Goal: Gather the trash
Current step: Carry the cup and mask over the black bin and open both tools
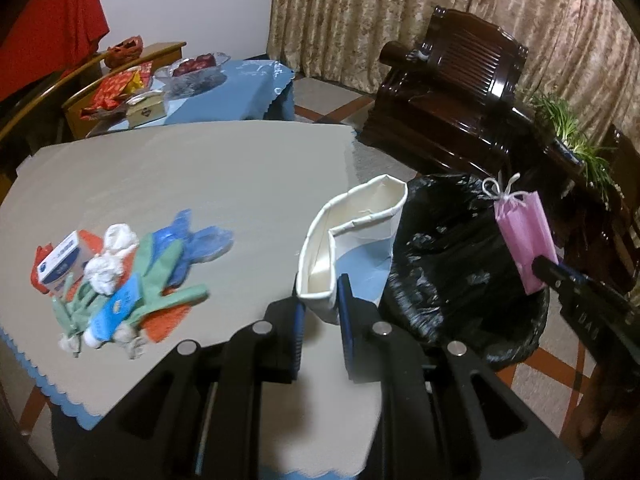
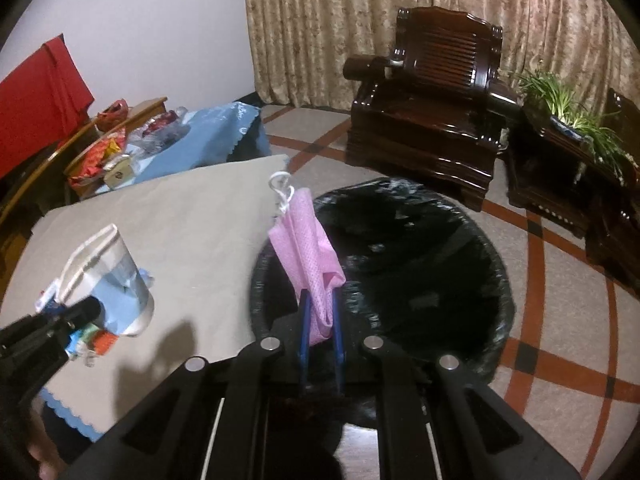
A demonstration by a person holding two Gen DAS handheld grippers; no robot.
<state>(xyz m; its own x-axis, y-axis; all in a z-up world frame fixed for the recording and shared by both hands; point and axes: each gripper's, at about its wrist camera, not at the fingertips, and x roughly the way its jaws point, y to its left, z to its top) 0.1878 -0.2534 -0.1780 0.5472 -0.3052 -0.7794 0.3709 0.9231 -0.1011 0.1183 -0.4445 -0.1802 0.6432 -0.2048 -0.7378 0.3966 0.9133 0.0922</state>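
A crushed paper cup point(image 1: 352, 248) is gripped by the left gripper point(image 1: 322, 300) above the counter point(image 1: 200, 176). A pink face mask point(image 2: 310, 256) is pinched in the right gripper point(image 2: 320, 320) over the black-lined bin point(image 2: 496, 280).

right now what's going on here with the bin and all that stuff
A person is clearing trash with two handheld tongs. The left tongs grip a crushed paper cup above the table edge; the right tongs hold a pink mask over the black-lined bin. A pile of litter remains on the table.
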